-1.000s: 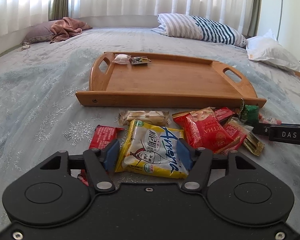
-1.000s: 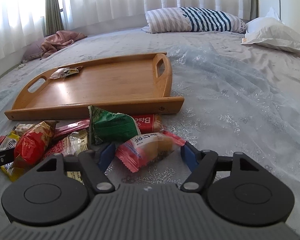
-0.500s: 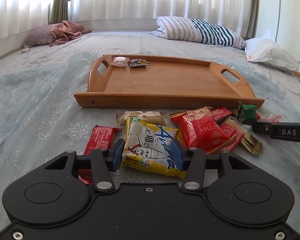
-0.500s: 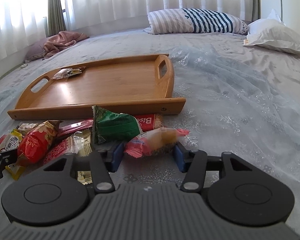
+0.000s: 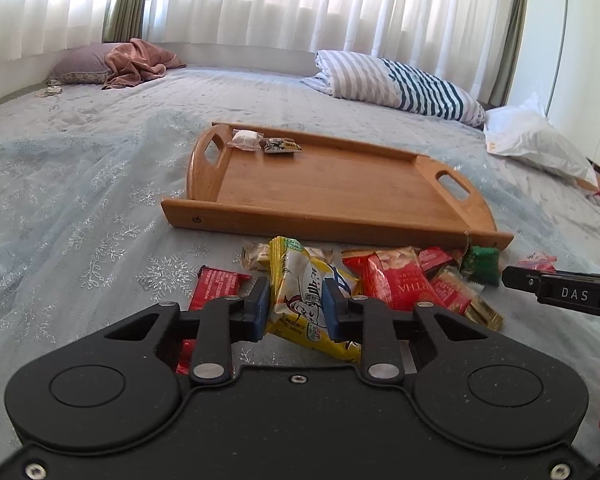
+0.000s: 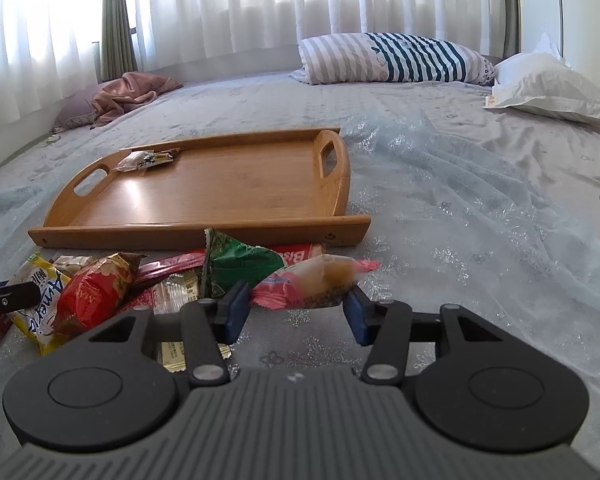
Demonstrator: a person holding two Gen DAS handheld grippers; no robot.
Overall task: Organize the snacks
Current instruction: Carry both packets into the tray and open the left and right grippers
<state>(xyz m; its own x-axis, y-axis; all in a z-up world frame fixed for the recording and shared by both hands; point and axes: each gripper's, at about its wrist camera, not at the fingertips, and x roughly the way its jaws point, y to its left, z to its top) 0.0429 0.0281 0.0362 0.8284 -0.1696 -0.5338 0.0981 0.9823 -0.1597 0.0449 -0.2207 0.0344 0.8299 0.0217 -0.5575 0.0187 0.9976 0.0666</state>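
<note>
The step in hand looks like a double pick, each gripper taking one packet from the loose pile for the rectangular bamboo tray with cut-out handles (image 5: pixel 332 196), which lies straight ahead of both sets of jaws, beyond the pile, on the pale blue snowflake-patterned bedspread (image 5: pixel 80 200). To do it well, lift each packet straight up clear of its neighbours before travelling forward, carry it over the tray's near wall, and set it down beside the two small wrapped sweets (image 5: pixel 264 142) at the far-left corner so the row stays tidy. The left gripper (image 5: pixel 294 308) has its jaws drawn in to a narrow gap, the blue pads pressing either side of the yellow crinkled snack packet with a cartoon face (image 5: pixel 304 300), which buckles upward between them; a red foil bar (image 5: pixel 212 292) lies just left of the jaws and a red peanut packet (image 5: pixel 392 284) just right. The right gripper (image 6: pixel 296 312) stands rather wider, its pads against the two ends of the pink-ended clear pastry wrapper (image 6: pixel 316 280), which looks raised off the cloth; a green foil packet (image 6: pixel 240 264) sits just ahead-left of those jaws. That lengthwise hold seems weak, so move gently.
</note>
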